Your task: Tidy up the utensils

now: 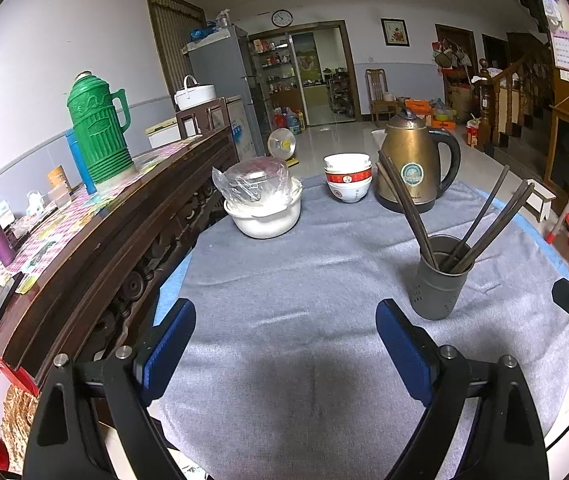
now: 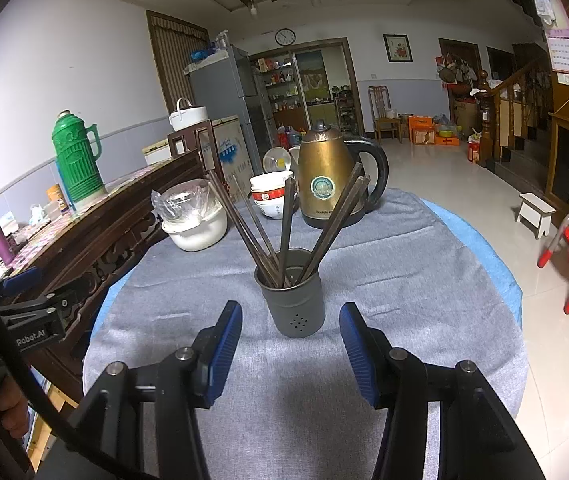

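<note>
Holding both claws released before the chopstick holder [image 2: 293, 304].
We see our right claw [image 2: 291, 338] near it, left claw [image 1: 285, 334] aside; chopsticks [image 2: 284, 228] stand inside, brass kettle [image 2: 330, 178] behind.

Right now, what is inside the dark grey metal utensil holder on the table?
Dark wooden chopsticks stand fanned out in the dark grey metal utensil holder; its wall hides their lower ends and anything on the bottom.

Bare cloth lies before the holder [image 2: 294, 300]; its splayed chopsticks [image 2: 284, 224], kettle [image 2: 330, 178] and bowls [image 2: 270, 194] crowd the far counter.
</note>
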Demonstrator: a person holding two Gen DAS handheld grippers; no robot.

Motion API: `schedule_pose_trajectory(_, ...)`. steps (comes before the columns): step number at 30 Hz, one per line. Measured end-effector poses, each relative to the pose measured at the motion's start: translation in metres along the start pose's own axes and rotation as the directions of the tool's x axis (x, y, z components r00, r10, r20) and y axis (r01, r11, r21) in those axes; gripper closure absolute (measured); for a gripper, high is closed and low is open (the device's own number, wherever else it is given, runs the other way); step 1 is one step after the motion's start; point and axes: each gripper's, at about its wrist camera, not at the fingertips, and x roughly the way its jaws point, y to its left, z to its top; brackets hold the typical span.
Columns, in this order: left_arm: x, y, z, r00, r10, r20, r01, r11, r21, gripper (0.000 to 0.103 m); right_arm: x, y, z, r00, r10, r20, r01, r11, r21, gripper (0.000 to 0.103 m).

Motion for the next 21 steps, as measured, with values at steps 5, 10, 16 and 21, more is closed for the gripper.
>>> schedule_pose_trajectory(5,-0.0020,0.0018,0.0008,1.000,0.002,0.003,-0.002,1.000,-0.006,0.011,-0.0024,0.0019,0.0019,1.000,0.000,0.004,0.000,1.000,-0.007,0.048)
schedule_pose_trajectory(10,-0.0043,0.0039,0.0010,1.000,0.005,0.009,-0.005,1.000,-0.013,0.011,-0.0029,0.0035,0.0019,1.000,0.001,0.004,-0.001,1.000,-0.012,0.048)
schedule_pose_trajectory(16,-0.0064,0.0073,0.0010,1.000,0.005,0.013,-0.004,1.000,-0.022,0.011,-0.0061,0.0061,0.0025,1.000,-0.002,0.010,0.003,1.000,-0.024,0.048)
schedule_pose_trajectory(21,-0.0078,0.0090,0.0013,1.000,0.007,0.017,-0.007,1.000,-0.029,0.011,-0.0094,0.0087,0.0040,1.000,-0.006,0.021,0.007,0.999,-0.033,0.046)
